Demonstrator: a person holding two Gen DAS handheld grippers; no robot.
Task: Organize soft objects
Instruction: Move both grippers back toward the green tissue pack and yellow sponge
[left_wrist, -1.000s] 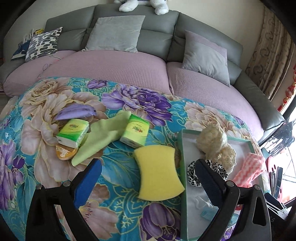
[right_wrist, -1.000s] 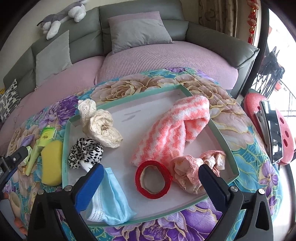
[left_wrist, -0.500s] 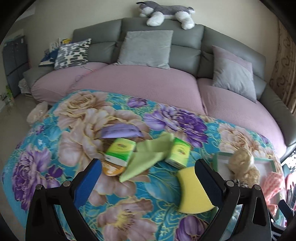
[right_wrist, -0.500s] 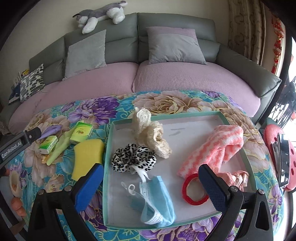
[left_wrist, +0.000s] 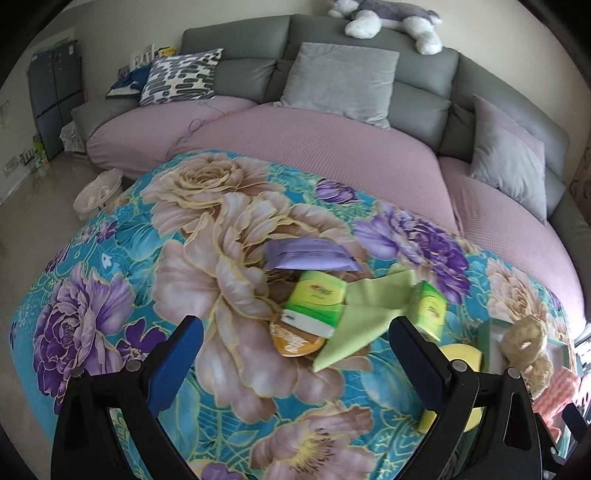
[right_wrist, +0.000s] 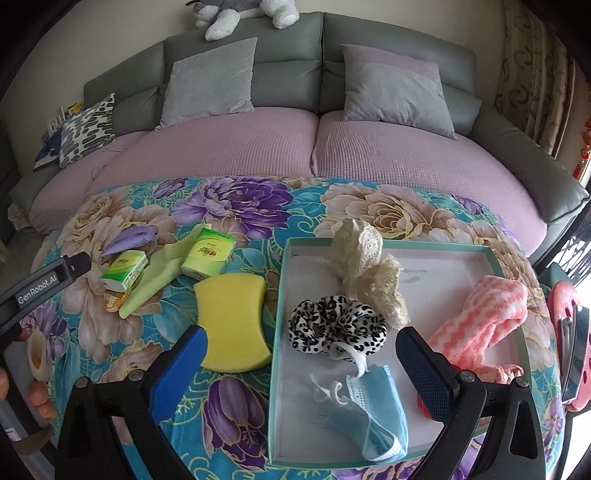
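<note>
Red ring (right_wrist: 424, 400) mostly hidden behind finger

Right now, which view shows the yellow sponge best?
The right wrist view: the yellow sponge lies whole beside the tray. In the left wrist view the left gripper's finger hides most of it.

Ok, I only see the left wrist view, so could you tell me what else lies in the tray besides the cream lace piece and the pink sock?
Observer: A leopard-print scrunchie lies in the tray, right beside the cream lace piece.
Operator: Thanks, and is there anything nearer the front?
Observer: A blue face mask lies near the tray's front edge.
Operator: Is the right claw holding anything?
Observer: No, the right claw is open and empty.
</note>
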